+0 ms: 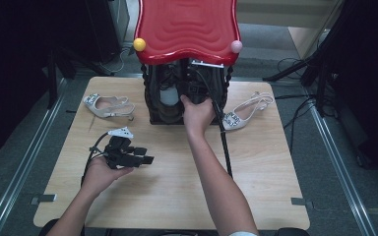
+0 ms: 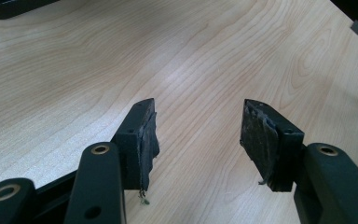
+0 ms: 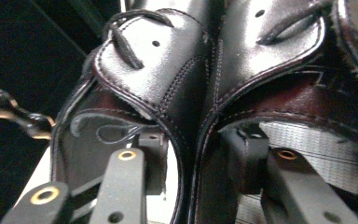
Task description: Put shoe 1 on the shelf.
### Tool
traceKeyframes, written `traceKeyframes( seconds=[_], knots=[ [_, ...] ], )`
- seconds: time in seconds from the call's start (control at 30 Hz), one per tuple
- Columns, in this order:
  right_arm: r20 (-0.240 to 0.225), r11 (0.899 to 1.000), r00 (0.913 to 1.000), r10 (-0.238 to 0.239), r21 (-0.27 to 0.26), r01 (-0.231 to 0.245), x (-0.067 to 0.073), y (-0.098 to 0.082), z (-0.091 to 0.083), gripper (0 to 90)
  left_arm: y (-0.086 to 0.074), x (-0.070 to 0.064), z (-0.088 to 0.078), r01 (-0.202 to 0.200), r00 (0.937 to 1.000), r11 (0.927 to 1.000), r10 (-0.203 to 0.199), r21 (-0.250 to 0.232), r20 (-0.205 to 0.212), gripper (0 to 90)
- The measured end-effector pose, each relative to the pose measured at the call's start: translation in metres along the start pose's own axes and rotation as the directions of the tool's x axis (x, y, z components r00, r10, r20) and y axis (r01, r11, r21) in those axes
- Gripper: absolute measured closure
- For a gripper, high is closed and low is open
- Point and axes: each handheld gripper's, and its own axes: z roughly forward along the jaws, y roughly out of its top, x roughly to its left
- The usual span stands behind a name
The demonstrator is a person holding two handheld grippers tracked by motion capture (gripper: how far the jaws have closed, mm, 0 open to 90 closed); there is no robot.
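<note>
A pair of black lace-up leather shoes [image 1: 174,78] stands in a dark rack under a red wavy top [image 1: 187,24] at the table's far edge. My right gripper [image 1: 195,88] reaches into that rack, mostly covered by the hand. In the right gripper view one jaw sits inside the left shoe [image 3: 144,65] and the other inside the right shoe [image 3: 279,37]. My right gripper [image 3: 200,158] straddles their adjoining sides with a gap at the left pad. My left gripper [image 1: 146,157] rests low over the wooden table [image 1: 177,191], left of centre. My left gripper [image 2: 198,135] is open with nothing between its pads.
A pale heeled sandal [image 1: 107,105] lies on the table left of the rack, and another [image 1: 246,112] lies to its right. A yellow ball [image 1: 139,44] and a pink ball [image 1: 236,46] mark the red top's front corners. A black cable [image 1: 225,142] trails along the right forearm.
</note>
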Motion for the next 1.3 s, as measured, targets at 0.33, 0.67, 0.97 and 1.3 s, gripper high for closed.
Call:
traceKeyframes(
  seconds=[0.33, 0.67, 0.97, 1.3],
  knots=[
    [-0.064, 0.996, 0.9940, -0.089, -0.033, 0.087, -0.006, -0.007, -0.022, 61.2, 0.011, -0.009, -0.009, -0.026, 0.9996, 0.9995, 0.026, -0.015, 0.011, 51.0],
    [-0.156, 0.985, 0.9727, -0.172, -0.049, 0.166, -0.018, -0.024, -0.057, 57.2, 0.050, -0.015, -0.035, -0.064, 0.9972, 0.9952, 0.066, -0.074, 0.033, 78.8],
    [-0.245, 0.965, 0.9334, -0.262, -0.059, 0.256, -0.035, -0.039, -0.085, 56.1, 0.101, -0.020, -0.056, -0.116, 0.9917, 0.9874, 0.121, -0.107, 0.043, 87.1],
    [-0.315, 0.956, 0.9046, -0.287, -0.041, 0.289, -0.055, -0.057, -0.100, 61.5, 0.163, -0.027, -0.062, -0.187, 0.9811, 0.9756, 0.192, -0.114, 0.028, 89.9]
  ],
)
